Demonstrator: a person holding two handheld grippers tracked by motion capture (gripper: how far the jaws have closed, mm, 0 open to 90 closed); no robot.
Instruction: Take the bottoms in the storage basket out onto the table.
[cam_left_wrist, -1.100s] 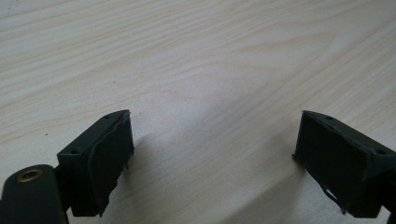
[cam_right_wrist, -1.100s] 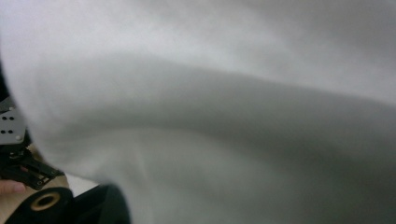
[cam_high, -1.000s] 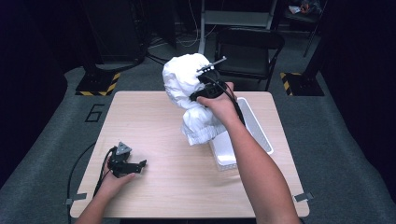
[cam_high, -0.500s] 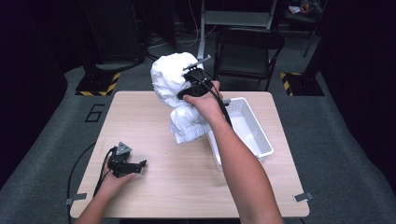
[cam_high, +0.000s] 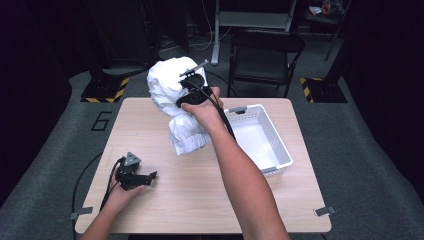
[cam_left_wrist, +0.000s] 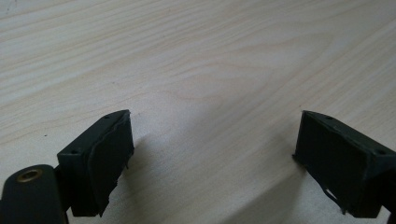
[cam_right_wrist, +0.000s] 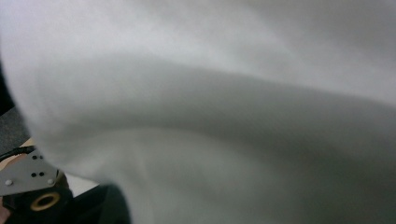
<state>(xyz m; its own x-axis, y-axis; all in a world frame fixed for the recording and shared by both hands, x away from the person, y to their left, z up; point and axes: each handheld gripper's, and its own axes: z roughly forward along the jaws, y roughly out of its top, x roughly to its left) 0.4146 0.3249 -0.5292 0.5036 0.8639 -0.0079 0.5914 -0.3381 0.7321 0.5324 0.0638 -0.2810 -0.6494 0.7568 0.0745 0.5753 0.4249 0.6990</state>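
Observation:
A bulky white cloth (cam_high: 172, 100) hangs bunched in the air over the far middle of the wooden table (cam_high: 200, 200), and its lower end reaches down to the tabletop. My right gripper (cam_high: 192, 89) is raised and shut on the cloth's upper part, with its jaws buried in the folds. In the right gripper view the cloth (cam_right_wrist: 233, 116) lies close against the lens. My left gripper (cam_high: 146, 177) rests on the table near the front left corner. Its jaws stand wide open over bare wood (cam_left_wrist: 187, 56), and the left gripper (cam_left_wrist: 212, 154) has nothing between them.
A white slotted basket (cam_high: 280, 150) sits on the right side of the table, just right of my right forearm. A dark folding chair (cam_high: 265, 50) stands beyond the far edge. Cables trail off the table's front left.
My right hand has carried the cloth leftward, away from the basket, so its lower end now hangs over the table's middle. The left gripper has stayed put.

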